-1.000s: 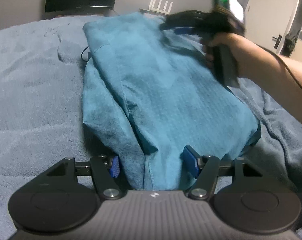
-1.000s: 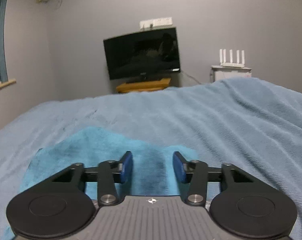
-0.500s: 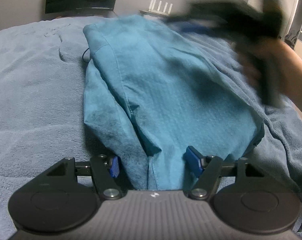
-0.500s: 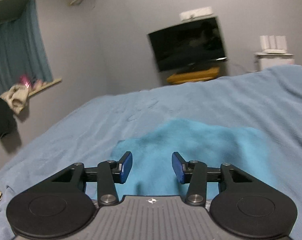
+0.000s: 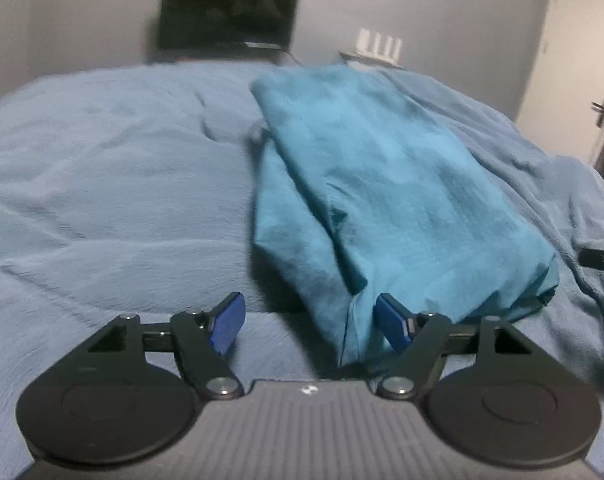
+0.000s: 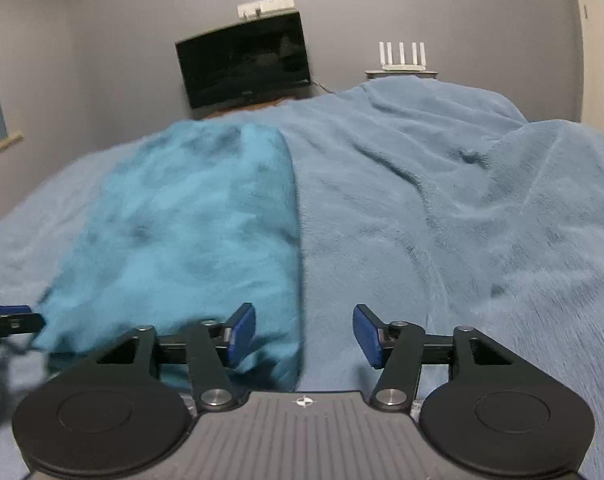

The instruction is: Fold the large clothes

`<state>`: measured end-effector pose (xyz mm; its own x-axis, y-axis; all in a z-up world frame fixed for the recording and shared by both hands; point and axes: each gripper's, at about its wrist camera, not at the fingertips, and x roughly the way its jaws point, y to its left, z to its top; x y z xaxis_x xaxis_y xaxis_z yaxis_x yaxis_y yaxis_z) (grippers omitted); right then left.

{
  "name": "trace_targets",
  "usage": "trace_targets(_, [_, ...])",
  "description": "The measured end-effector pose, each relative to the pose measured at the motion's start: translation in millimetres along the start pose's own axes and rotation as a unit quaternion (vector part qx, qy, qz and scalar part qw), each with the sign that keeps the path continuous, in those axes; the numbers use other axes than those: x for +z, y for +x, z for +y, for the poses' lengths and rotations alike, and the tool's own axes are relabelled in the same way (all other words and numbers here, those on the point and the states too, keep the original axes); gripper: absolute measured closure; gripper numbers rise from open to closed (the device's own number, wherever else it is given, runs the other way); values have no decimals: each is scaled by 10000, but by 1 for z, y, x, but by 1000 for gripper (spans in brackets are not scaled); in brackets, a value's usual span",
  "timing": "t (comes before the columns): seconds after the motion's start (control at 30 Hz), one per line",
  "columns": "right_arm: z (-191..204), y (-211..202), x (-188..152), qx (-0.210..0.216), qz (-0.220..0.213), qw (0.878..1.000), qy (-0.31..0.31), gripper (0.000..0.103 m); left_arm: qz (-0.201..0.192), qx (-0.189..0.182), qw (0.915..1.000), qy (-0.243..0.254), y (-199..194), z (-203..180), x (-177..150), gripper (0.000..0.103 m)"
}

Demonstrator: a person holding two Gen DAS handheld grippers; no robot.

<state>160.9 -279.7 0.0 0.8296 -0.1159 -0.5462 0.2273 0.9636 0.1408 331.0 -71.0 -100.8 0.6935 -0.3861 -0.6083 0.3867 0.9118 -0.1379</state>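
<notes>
The teal garment (image 5: 386, 200) lies on the bed (image 5: 102, 184), already folded into a long strip running away toward the TV (image 5: 228, 10) at about 12 o'clock. From the left gripper (image 5: 310, 322) its near end sits at roughly 1 o'clock, a loose hem hanging just inside the right finger. That gripper's fingers are spread wide and hold nothing, though the cloth seems to brush the right pad.

The right gripper (image 6: 304, 334) is wide too and empty. It straddles the strip's straight right edge: the garment (image 6: 190, 232) fills its 10 to 11 o'clock, bare blanket (image 6: 442, 208) its 1 o'clock. The left gripper's tip shows at its 9 o'clock, near the garment's near left corner.

I'd judge the next fold is end over end, and the trouble lies in the grab. The near end is several loose layers, so a pinch may catch only the top one and the stack would peel open on lifting. The blanket is plush and rumpled; fingers pressed low could nip it with the cloth and drag it along. And if one side lifts ahead of the other, the strip will skew.
</notes>
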Motion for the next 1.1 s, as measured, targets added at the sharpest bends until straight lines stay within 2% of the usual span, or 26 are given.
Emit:
trace_targets(0.07, [3, -30, -13, 137, -134, 9998, -93, 29, -196, 276, 9994, 25, -20, -8, -10, 18])
trace_targets(0.1, [4, -48, -23, 219, -171, 9996, -107, 27, -277, 371, 9989, 6, -30, -12, -16, 11])
trace_targets(0.2, [22, -60, -45, 493, -39, 9987, -148, 21, -331, 301, 9990, -100, -59, -26, -32, 8])
trace_targets(0.27, [31, -66, -55, 611, 124, 9977, -248, 11, -393, 336, 9987, -22, -78, -38, -43, 6])
trace_targets(0.33, [41, -70, -70, 693, 232, 9966, -391, 4, -519, 513, 9970, 238, -93, -53, -53, 1])
trace_targets(0.4, [55, -72, -79, 696, 287, 9942, -771, 1, -618, 723, 9938, 569, -98, -67, -60, 1])
trace_targets(0.5, [66, -62, -85, 529, 247, 9935, -975, 0, -485, 868, 9895, 1052, -75, -83, -65, 0])
trace_targets(0.63, [72, -30, -98, 199, -44, 9933, -1140, 0, -167, 984, 9901, 990, -32, -79, -70, 0])
trace_targets(0.73, [72, -7, -100, -108, -93, 9935, -1128, 0, 103, 1010, 9910, 870, -8, -75, -71, 0])
trace_targets(0.8, [70, 6, -100, -118, -23, 9941, -1082, 0, 186, 880, 9926, 811, -3, -73, -72, 0])
trace_targets(1.1, [68, 18, -104, -278, 55, 9930, -1146, 0, 151, 825, 9930, 837, -3, -73, -73, 0])
